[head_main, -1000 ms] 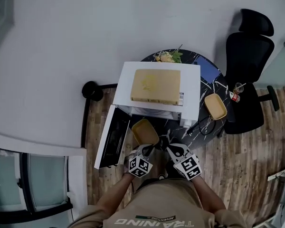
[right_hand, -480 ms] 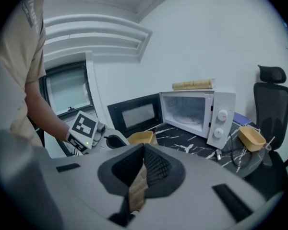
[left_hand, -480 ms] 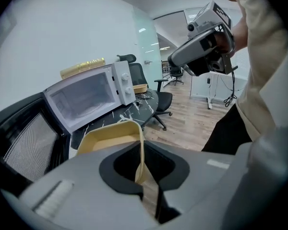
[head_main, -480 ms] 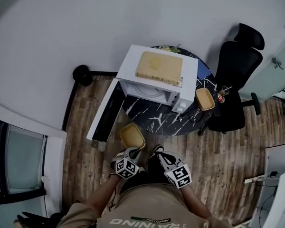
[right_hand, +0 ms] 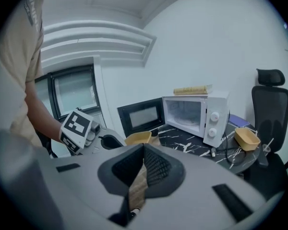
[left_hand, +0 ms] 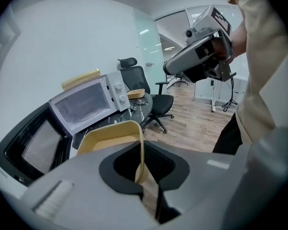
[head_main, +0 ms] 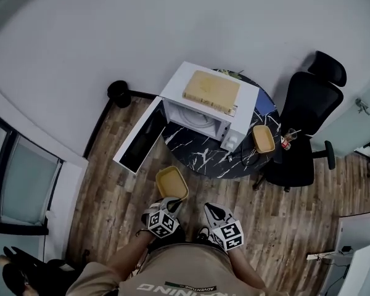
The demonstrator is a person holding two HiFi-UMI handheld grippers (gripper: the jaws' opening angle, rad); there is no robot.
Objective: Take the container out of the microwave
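The yellow container (head_main: 171, 183) hangs over the wooden floor, away from the table. My left gripper (head_main: 167, 209) is shut on its near rim; in the left gripper view the container (left_hand: 111, 135) wall stands pinched between the jaws. My right gripper (head_main: 212, 213) is beside it to the right, shut with nothing in it. The white microwave (head_main: 207, 107) stands on the round black marble table (head_main: 200, 155), its door (head_main: 140, 135) swung wide to the left and its cavity bare. The right gripper view shows the container (right_hand: 138, 138) and the left gripper (right_hand: 102, 141) ahead of me.
A second yellow container (head_main: 263, 139) sits on the table's right side beside a cable. A flat tan pad (head_main: 211, 92) lies on top of the microwave. A black office chair (head_main: 306, 128) stands right of the table. A glass wall runs along the left.
I have backed away from the table; the container, held by the left gripper, has moved from in front of the microwave opening to over the floor. The right gripper came back with it.
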